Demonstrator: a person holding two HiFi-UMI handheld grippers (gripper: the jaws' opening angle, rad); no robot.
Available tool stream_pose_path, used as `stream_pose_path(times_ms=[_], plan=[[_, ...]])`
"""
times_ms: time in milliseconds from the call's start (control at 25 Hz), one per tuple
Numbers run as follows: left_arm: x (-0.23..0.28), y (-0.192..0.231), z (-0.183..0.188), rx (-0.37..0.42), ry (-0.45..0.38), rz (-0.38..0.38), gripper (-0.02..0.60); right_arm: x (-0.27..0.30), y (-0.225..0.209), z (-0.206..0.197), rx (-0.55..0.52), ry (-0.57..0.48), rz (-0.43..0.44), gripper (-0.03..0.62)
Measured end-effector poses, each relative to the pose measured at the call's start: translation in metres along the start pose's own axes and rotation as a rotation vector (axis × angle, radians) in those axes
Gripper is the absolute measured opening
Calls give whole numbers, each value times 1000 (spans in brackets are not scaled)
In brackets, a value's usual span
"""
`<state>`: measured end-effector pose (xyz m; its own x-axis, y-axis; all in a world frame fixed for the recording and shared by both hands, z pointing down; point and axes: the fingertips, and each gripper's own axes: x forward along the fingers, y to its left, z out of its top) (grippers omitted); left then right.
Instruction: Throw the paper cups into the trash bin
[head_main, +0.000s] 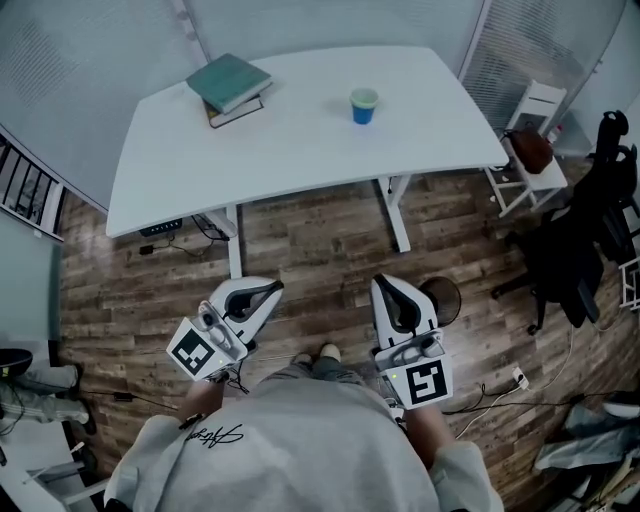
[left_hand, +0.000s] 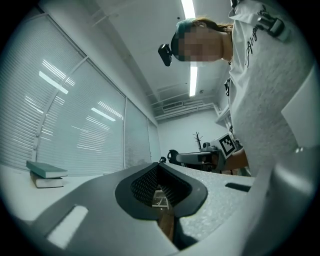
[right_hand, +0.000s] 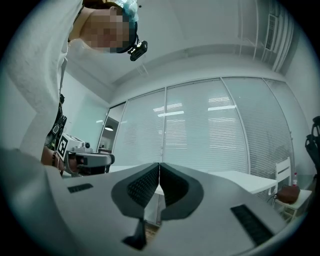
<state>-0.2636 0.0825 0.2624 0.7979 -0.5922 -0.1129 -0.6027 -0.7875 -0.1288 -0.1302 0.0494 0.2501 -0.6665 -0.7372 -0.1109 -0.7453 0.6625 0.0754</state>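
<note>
Left gripper (head_main: 266, 291) and right gripper (head_main: 388, 286), held level at the waist with jaws closed on nothing, sit short of the near edge of the white table (head_main: 300, 150); open wood floor (head_main: 320, 250) lies between; the blue paper cup (head_main: 363, 105) stands on the table's far half.

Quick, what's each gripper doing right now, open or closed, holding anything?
Left gripper: closed, holding nothing.
Right gripper: closed, holding nothing.

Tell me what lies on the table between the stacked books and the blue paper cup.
Nothing: in the head view, only bare white tabletop separates the books and the cup.
</note>
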Motion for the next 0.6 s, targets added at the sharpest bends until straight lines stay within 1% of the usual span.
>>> stream_pose_path(times_ms=[240, 440, 600], plan=[[0, 1, -4, 9, 23, -9, 3, 3, 3, -1, 3, -2, -3, 11], [4, 3, 0, -15, -6, -11, 3, 3, 0, -5, 0, 7, -10, 12], [5, 8, -3, -7, 9, -20, 3, 5, -5, -3, -5, 10, -18, 11]])
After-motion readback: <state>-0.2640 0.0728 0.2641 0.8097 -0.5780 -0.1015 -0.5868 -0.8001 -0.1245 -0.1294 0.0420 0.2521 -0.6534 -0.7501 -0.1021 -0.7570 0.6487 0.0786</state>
